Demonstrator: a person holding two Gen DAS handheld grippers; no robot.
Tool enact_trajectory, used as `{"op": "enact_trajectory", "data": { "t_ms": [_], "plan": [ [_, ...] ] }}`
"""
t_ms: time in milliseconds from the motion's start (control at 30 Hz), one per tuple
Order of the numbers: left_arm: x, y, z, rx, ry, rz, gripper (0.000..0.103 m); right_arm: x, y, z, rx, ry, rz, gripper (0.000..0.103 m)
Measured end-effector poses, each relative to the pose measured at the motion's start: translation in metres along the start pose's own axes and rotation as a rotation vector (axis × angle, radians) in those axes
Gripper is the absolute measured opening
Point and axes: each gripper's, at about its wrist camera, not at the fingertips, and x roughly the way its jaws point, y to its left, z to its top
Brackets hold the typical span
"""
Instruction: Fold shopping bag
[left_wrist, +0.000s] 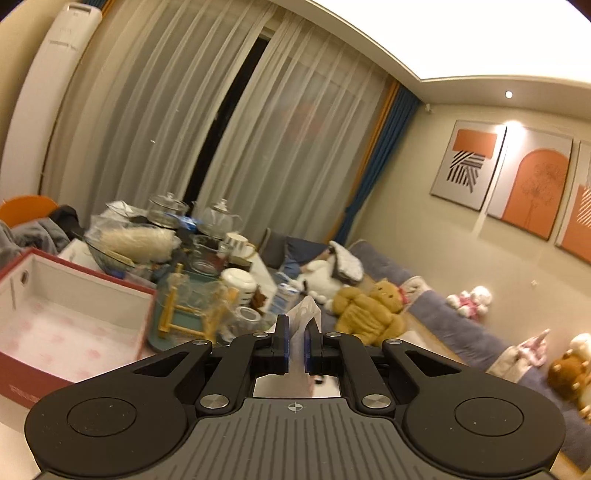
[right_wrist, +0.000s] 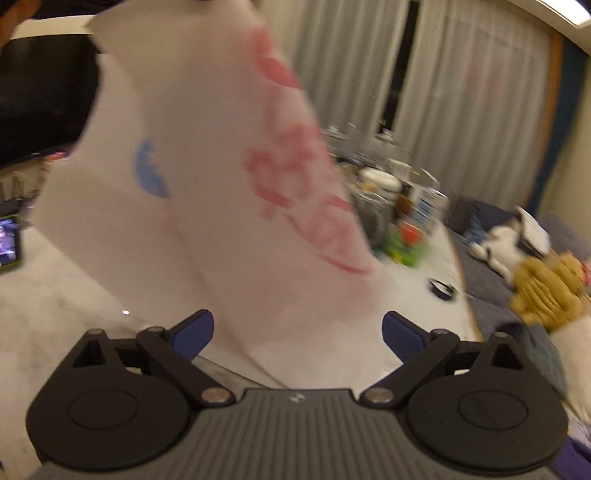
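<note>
A: Left side first. Our left gripper (left_wrist: 296, 347) has its blue-padded jaws nearly closed, pinching a thin edge of the white plastic shopping bag with red print (left_wrist: 304, 314); a crumpled peak of it stands up between the pads. The camera looks over the red-edged open cardboard box (left_wrist: 74, 314) and the glassware towards the curtains, so the hand looks raised above the table.

B: Right side. Our right gripper (right_wrist: 297, 334) is wide open and grips nothing. The bag (right_wrist: 207, 177) hangs in the air just ahead of the jaws, its lower end down by the white marble-look tabletop (right_wrist: 55, 302). The view is blurred, so we cannot read its creases.

A: Judgement: the bag looks loose, not flat.

B: We'd keep the left pinch firm, let the sheet settle, then close the right on a single free edge, not a bunch.
</note>
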Motion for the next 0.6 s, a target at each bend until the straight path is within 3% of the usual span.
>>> {"op": "enact_trajectory", "data": {
  "t_ms": [133,233,267,300,333,367,467,600],
  "plan": [
    [-0.005,-0.012,0.007,-0.013,-0.009,-0.056,0.007,0.015,0.019,0.005,-0.086,0.0,-0.02,0.101],
    [-0.01,-0.021,0.008,-0.001,-0.017,-0.065,0.007,0.03,0.022,0.008,-0.062,0.008,-0.071,0.098],
    [-0.013,-0.022,0.008,0.007,-0.015,-0.058,0.007,0.034,0.021,0.009,-0.05,0.0,-0.108,0.085],
    [-0.014,-0.022,0.008,0.008,-0.012,-0.054,0.007,0.038,0.02,0.01,-0.044,0.01,-0.15,0.057],
    [-0.015,-0.021,0.006,0.005,-0.01,-0.05,0.007,0.042,0.018,0.012,-0.037,0.02,-0.192,0.04],
    [-0.015,-0.019,0.004,0.004,-0.007,-0.041,0.007,0.048,0.016,0.011,-0.042,0.06,-0.227,0.006],
    [-0.011,-0.011,-0.003,0.032,0.023,0.057,0.007,0.053,-0.002,0.008,0.035,0.129,-0.3,0.002],
    [-0.002,-0.003,-0.016,0.089,0.081,0.166,0.008,0.031,-0.028,-0.001,0.163,0.126,-0.232,0.001]
  ]
}}
